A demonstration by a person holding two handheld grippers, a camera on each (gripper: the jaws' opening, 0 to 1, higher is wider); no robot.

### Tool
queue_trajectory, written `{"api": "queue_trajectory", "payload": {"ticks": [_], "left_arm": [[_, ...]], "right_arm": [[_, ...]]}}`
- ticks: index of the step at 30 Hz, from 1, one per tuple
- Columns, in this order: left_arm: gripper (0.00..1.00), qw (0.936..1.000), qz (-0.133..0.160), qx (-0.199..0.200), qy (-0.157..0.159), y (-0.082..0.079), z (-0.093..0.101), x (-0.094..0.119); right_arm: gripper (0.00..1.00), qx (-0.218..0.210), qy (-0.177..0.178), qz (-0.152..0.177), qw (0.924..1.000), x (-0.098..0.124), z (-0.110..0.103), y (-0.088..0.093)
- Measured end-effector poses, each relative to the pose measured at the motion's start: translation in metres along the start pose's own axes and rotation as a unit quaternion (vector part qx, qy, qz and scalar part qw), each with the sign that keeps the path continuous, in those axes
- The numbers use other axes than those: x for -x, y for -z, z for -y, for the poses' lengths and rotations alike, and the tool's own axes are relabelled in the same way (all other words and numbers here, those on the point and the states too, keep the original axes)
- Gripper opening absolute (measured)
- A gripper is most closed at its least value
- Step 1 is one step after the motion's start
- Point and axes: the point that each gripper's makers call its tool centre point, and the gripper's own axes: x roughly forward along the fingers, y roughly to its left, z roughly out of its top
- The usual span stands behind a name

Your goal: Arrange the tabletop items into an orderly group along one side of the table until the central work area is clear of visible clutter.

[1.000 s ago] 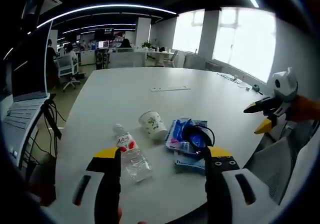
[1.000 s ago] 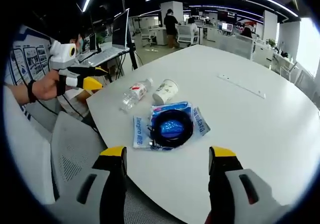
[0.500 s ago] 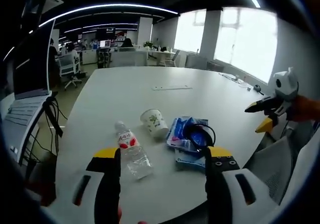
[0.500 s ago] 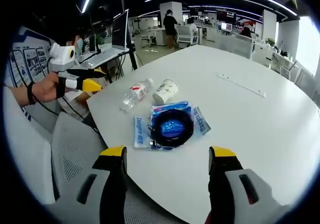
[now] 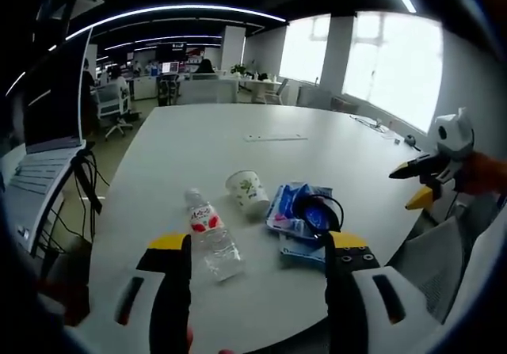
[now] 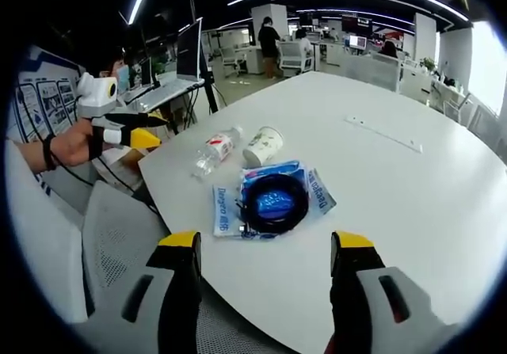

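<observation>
White round bench (image 6: 412,203), left tongs (image 5: 257,247) and right tongs (image 6: 265,243) both spread wide and empty, near edge holds lying water bottle (image 6: 215,148), tipped paper cup (image 6: 262,144) beside it, black cable coil (image 6: 275,202) on blue packets (image 6: 226,210)

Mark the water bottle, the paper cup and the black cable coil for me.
water bottle (image 5: 211,239): left gripper view, on its clear body.
paper cup (image 5: 248,193): left gripper view, on its side wall.
black cable coil (image 6: 275,204): right gripper view, on the coil's ring.

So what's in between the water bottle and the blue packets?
The paper cup, lying on its side. In the right gripper view it sits between the water bottle and the blue packets. The left gripper view shows the same order.
</observation>
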Motion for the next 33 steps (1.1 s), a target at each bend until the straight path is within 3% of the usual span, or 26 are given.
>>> {"api": "queue_trajectory", "payload": {"ticks": [18, 33], "left_arm": [[0.69, 0.9999, -0.014, -0.003, 0.001, 0.009, -0.005, -0.009], [0.65, 0.9996, -0.028, 0.003, -0.009, 0.015, -0.023, -0.029]], "right_arm": [[0.66, -0.019, 0.009, 0.004, 0.9998, 0.005, 0.003, 0.003], [0.65, -0.033, 0.021, -0.001, 0.9993, 0.008, 0.009, 0.01]]}}
